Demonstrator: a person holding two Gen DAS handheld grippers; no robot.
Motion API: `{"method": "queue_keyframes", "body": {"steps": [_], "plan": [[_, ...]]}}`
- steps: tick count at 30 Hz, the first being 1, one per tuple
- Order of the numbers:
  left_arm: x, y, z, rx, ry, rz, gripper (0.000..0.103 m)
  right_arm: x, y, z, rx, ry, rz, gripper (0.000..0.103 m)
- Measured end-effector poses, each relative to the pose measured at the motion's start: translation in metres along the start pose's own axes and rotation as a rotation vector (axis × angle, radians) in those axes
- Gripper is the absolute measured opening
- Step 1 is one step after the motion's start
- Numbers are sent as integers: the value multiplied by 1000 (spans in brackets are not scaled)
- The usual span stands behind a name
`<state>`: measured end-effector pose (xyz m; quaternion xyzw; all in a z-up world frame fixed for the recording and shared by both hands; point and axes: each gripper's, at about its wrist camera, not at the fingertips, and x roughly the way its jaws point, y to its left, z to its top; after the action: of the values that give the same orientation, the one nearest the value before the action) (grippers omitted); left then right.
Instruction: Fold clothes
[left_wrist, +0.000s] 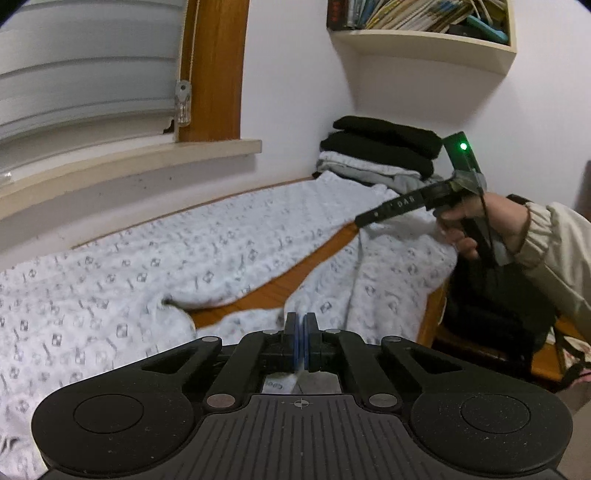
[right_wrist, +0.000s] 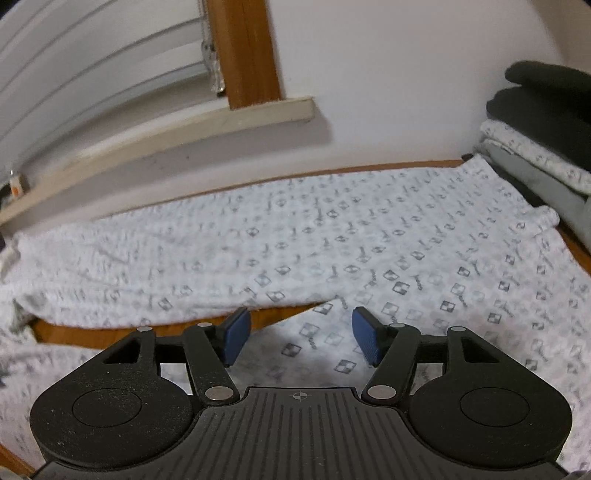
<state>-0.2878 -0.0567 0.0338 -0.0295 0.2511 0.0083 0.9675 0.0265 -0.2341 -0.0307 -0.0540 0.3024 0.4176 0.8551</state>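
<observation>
A white garment (left_wrist: 229, 240) with a grey printed pattern lies spread over a brown wooden surface (left_wrist: 273, 291); bare wood shows in the gap between its two long parts. My left gripper (left_wrist: 301, 325) is shut at the garment's near edge, where a fold of the cloth rises between the blue pads. In the left wrist view a person's hand (left_wrist: 480, 221) holds my right gripper (left_wrist: 364, 220) above the garment's far right part. In its own view the right gripper (right_wrist: 301, 332) is open over the garment (right_wrist: 332, 236), with nothing pinched between the pads.
A stack of folded clothes (left_wrist: 380, 151) (right_wrist: 546, 129), black over white and grey, stands in the far right corner. A window sill (left_wrist: 129, 162) runs along the back wall, and a wall shelf (left_wrist: 424, 40) holds books. A black bag (left_wrist: 495, 314) sits beyond the surface's right edge.
</observation>
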Motion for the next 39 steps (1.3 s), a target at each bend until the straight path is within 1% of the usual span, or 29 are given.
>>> {"method": "queue_keyframes", "body": {"steps": [5,6,7,8,9,10,13,16,20,21,22,23,25,27,29,31,32,33,34,35,37,39], "plan": [[2,3,-9,-23,22,-8,2,4,9,-4,-23,-16,-36,61],[3,3,-10,-23,25,-11,2,4,10,-4,-31,-19,-43,56],[2,3,-10,-24,25,-12,2,3,9,-4,-32,-25,-40,36],[2,3,-10,-25,26,-12,3,1,8,-4,-32,-31,-38,25],[1,2,-10,-22,27,-13,3,0,7,-4,-33,-36,-35,11],[1,2,-10,-21,28,-15,3,-2,6,-4,-34,-42,-33,5],[0,2,-10,-23,32,-21,3,-15,0,-6,-37,-63,-31,2],[-4,7,-5,-34,33,-36,4,-41,-5,-13,-65,-66,-30,1],[-8,17,12,-34,2,-15,4,-75,-3,-27,-103,-41,-37,1],[-7,20,17,-30,-5,-9,6,-80,-4,-30,-109,-37,-46,1],[-3,23,23,-25,-9,-6,13,-86,-5,-32,-114,-32,-55,1],[1,25,28,-20,-13,-3,17,-92,-6,-35,-119,-27,-63,1],[16,28,36,4,11,-1,18,-98,-8,-40,-110,-12,-60,1],[34,29,39,6,45,-8,17,-101,-9,-44,-107,5,-53,1],[43,28,37,-1,63,-43,18,-99,-11,-41,-90,-9,-57,2],[49,24,35,2,72,-67,18,-94,-14,-33,-60,-29,-54,6],[51,22,35,7,74,-74,18,-91,-16,-27,-41,-40,-49,12],[53,19,34,12,76,-82,18,-87,-18,-21,-21,-52,-45,26],[55,17,34,16,78,-87,18,-79,-21,-14,3,-59,-49,42],[56,14,35,20,80,-92,18,-71,-25,-9,20,-59,-59,46],[59,11,34,26,89,-104,18,-49,-36,-1,45,-43,-111,47],[62,9,32,32,97,-116,18,-30,-49,3,101,-30,-124,47]]}}
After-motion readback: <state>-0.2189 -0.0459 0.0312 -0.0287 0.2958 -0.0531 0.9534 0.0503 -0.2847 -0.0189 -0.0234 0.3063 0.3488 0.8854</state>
